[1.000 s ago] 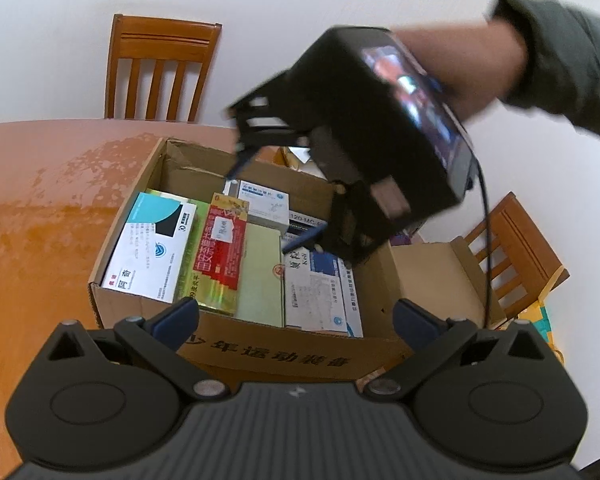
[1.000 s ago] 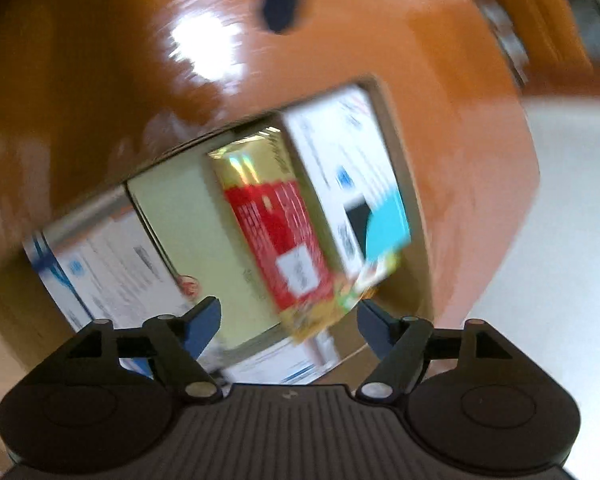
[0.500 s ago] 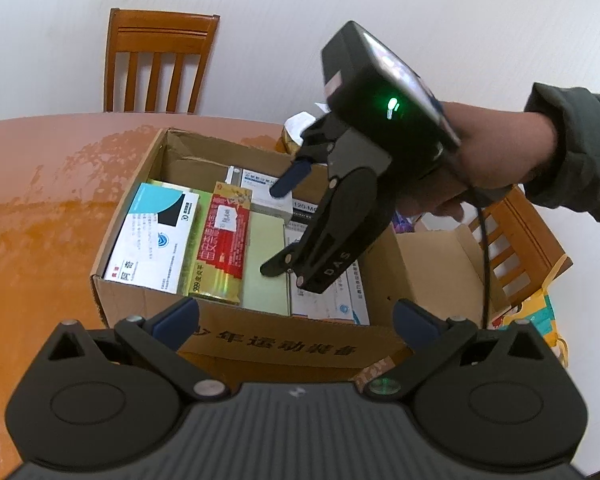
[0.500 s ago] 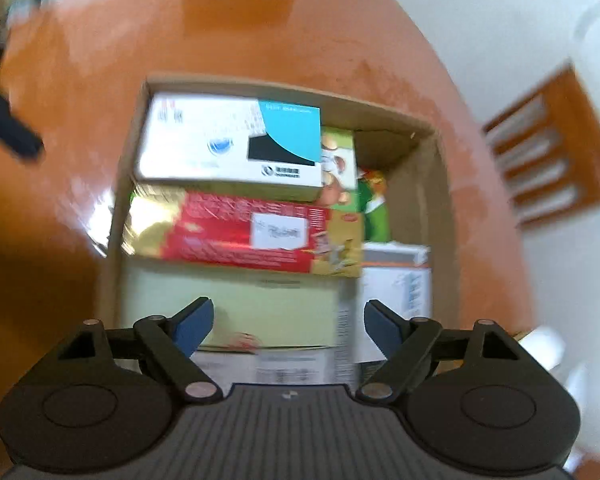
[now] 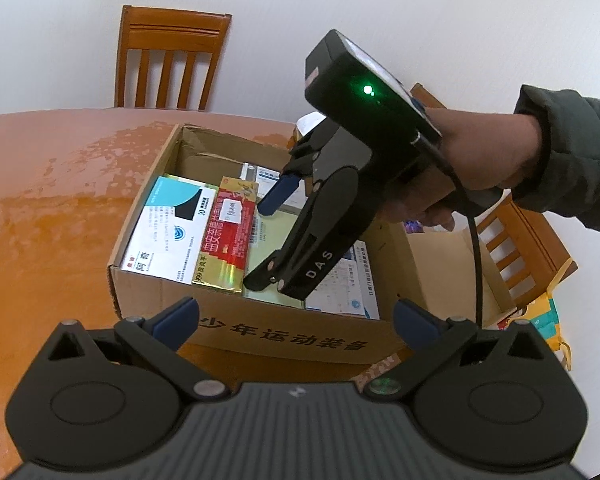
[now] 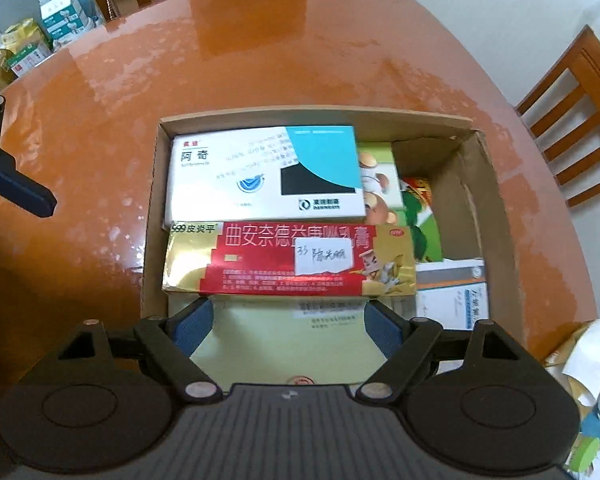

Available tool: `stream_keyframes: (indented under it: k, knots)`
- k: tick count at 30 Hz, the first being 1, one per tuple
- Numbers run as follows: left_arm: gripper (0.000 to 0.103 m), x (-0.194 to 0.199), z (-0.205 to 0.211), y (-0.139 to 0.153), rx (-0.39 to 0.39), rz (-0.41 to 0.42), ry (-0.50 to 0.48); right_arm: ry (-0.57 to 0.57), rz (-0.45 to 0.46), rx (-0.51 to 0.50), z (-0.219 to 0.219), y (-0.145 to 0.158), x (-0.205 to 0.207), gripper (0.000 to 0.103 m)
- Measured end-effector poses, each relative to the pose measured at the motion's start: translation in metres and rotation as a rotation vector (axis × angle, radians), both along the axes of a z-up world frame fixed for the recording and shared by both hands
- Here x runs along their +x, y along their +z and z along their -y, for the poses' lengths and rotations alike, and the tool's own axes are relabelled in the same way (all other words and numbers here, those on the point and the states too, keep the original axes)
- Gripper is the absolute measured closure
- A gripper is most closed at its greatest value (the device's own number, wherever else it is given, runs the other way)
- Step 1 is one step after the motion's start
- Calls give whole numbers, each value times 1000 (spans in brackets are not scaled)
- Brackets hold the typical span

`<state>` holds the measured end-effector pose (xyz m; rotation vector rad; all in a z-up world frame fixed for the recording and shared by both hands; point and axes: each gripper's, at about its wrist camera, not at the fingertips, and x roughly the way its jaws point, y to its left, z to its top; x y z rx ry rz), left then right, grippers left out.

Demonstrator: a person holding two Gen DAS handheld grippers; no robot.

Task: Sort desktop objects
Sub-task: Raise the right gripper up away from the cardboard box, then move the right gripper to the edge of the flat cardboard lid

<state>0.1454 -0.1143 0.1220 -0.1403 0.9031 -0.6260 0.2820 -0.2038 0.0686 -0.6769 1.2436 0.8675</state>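
Note:
An open cardboard box (image 5: 284, 336) on the orange table holds several medicine boxes lying flat: a white and teal one (image 6: 264, 172), a red and gold one (image 6: 292, 260), a pale green one (image 6: 284, 344) and a white and blue one (image 5: 348, 284). A hand holds my right gripper (image 5: 262, 245) pointing steeply down over the box's middle. Its jaws are open above the pale green box (image 5: 268, 232), and nothing is between the pads. My left gripper (image 5: 296, 312) waits open and empty in front of the box's near wall. One of its fingertips (image 6: 16, 188) shows at the left edge of the right wrist view.
Wooden chairs (image 5: 172, 60) (image 5: 520, 248) stand behind and to the right of the table (image 6: 260, 48). A loose cardboard flap (image 5: 444, 268) and crumpled packets (image 6: 580, 360) lie beside the box. Cartons (image 6: 28, 44) are stacked on the floor beyond the table.
The right gripper has rolled around and steadied over the box, so its view now looks straight down onto the medicine boxes. The left gripper has stayed where it was.

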Motion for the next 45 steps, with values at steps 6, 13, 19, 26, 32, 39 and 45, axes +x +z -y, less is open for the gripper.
stream_keyframes:
  k: [6, 13, 19, 26, 32, 39, 45]
  knots:
    - [0, -2, -3, 2, 1, 2, 0, 14, -10, -6, -4, 1, -3, 16]
    - [0, -8, -6, 10, 11, 16, -11, -24, 33, -39, 6, 24, -20, 7]
    - [0, -11, -15, 20, 0, -1, 7, -319, 195, -52, 41, 62, -53, 0]
    - [0, -27, -18, 39, 56, 11, 6, -652, 371, 86, 67, 89, -139, 0]
    - [0, -38, -9, 53, 104, 18, 18, -949, 373, 287, 92, 94, -192, 0]
    - [0, -61, 4, 61, 181, 48, 4, -982, 399, 326, 95, 92, -217, 0]
    - [0, -76, -1, 69, 167, 79, -37, -1014, 431, 267, 92, 94, -237, 0]
